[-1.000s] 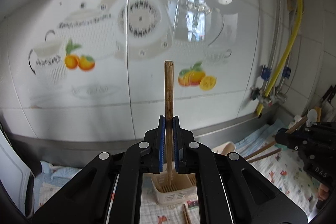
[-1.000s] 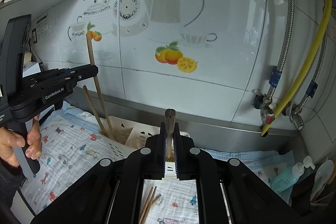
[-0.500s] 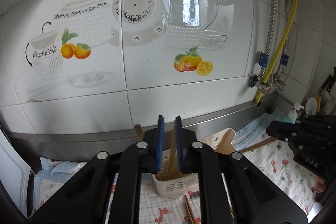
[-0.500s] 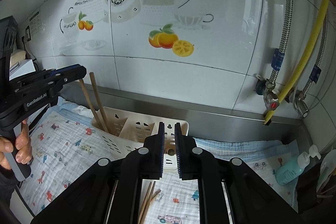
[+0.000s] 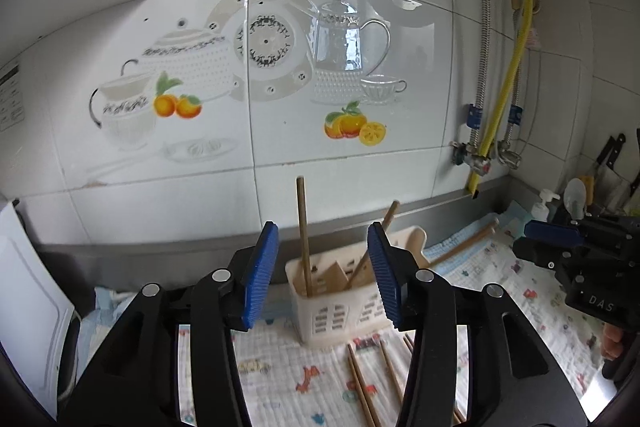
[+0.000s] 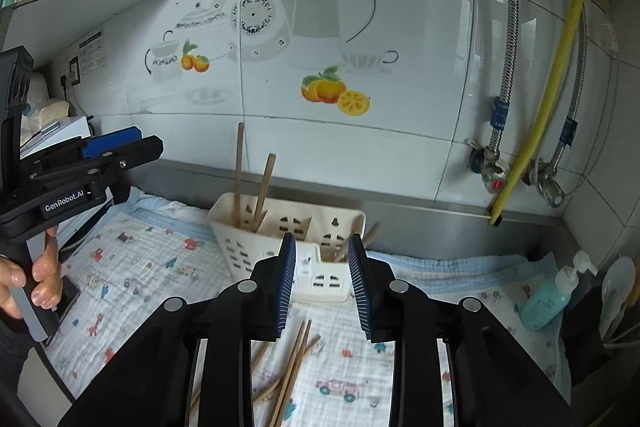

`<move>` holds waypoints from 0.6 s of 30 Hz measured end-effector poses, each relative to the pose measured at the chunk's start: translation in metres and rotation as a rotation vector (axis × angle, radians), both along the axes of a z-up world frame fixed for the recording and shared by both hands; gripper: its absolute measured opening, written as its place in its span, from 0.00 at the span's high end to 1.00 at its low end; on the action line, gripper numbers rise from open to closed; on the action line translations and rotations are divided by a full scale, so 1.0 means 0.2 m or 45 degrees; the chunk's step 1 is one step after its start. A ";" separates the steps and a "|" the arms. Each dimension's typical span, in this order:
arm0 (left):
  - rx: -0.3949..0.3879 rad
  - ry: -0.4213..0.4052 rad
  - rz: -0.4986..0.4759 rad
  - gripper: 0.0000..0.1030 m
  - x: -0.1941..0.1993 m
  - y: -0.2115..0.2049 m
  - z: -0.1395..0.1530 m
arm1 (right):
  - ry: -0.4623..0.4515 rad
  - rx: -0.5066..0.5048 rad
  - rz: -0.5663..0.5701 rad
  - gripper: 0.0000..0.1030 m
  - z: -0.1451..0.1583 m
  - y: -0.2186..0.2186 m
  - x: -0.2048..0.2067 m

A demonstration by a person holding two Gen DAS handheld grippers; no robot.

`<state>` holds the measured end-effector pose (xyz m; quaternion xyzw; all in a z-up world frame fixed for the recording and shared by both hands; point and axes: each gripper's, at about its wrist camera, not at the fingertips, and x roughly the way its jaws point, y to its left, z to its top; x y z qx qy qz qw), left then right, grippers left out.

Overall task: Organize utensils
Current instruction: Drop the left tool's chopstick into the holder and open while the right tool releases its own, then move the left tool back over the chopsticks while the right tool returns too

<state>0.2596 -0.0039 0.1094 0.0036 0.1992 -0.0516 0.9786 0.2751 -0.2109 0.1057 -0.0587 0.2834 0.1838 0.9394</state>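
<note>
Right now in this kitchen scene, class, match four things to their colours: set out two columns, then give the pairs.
Things:
1. utensil holder
2. hose on the wall
3. soap bottle
4. left gripper pads

Colours:
A. yellow
B. blue
C. cream
D. teal

Pairs: 1-C, 2-A, 3-D, 4-B

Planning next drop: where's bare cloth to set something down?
Free: printed cloth left of the cream slotted plastic caddy, and between caddy and teal pump bottle. Crowded: loose wooden chopsticks lying in front of the caddy.
</note>
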 end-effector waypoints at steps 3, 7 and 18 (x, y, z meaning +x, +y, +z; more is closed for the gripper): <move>0.002 0.013 0.006 0.51 -0.08 0.01 -0.05 | 0.009 0.006 -0.006 0.73 -0.05 -0.01 -0.09; -0.003 0.051 -0.006 0.47 -0.19 0.02 -0.15 | 0.042 0.041 -0.011 0.72 -0.14 -0.03 -0.19; -0.032 0.234 0.045 0.34 -0.40 0.05 -0.55 | 0.227 0.091 -0.064 0.71 -0.56 -0.09 -0.41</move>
